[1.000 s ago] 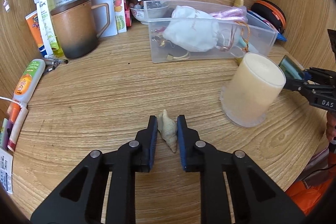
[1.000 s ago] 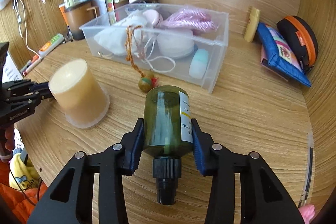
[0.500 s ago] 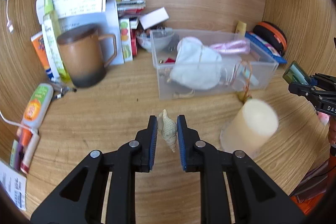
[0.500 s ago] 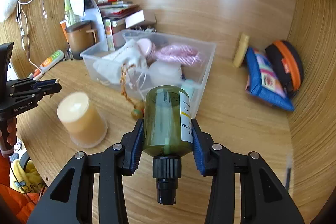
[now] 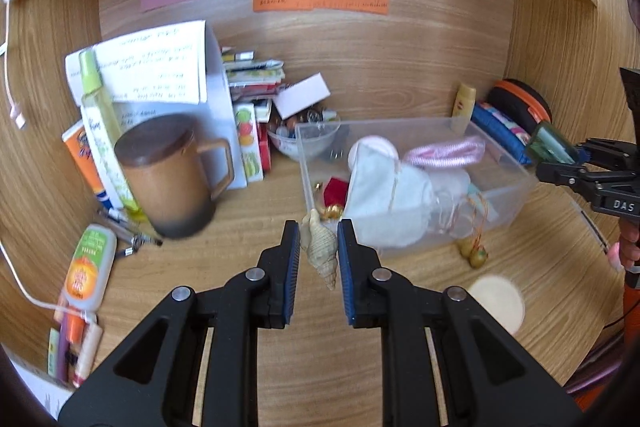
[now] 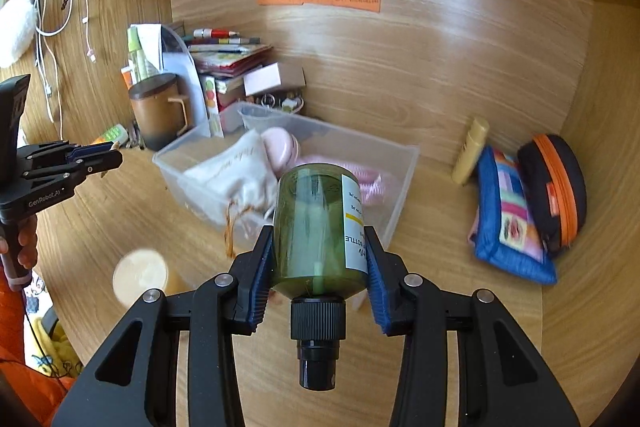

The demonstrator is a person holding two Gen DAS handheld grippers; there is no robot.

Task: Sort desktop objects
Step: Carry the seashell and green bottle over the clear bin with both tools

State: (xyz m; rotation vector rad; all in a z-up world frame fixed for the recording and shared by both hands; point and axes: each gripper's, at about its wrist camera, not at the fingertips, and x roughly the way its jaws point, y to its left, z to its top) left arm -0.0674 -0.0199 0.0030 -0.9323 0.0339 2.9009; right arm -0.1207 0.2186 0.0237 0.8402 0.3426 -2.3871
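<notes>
My left gripper is shut on a pale spiral seashell, held in the air above the wooden desk, just in front of the clear plastic bin. My right gripper is shut on a green bottle with a white label and a black cap that points back at the camera. It hangs over the desk in front of the same bin. The bin holds a white drawstring pouch and pink items. Each gripper shows in the other's view: the right one at the right edge, the left one at the left.
A cream candle in a clear cup stands on the desk below the grippers. A brown mug, tubes, papers and books crowd the back left. A blue pouch, an orange-trimmed case and a small yellow tube sit at the back right.
Both grippers have risen from the desk with the shell and the bottle still gripped. The candle has dropped low in both views and the back wall's coloured notes have come into sight.
</notes>
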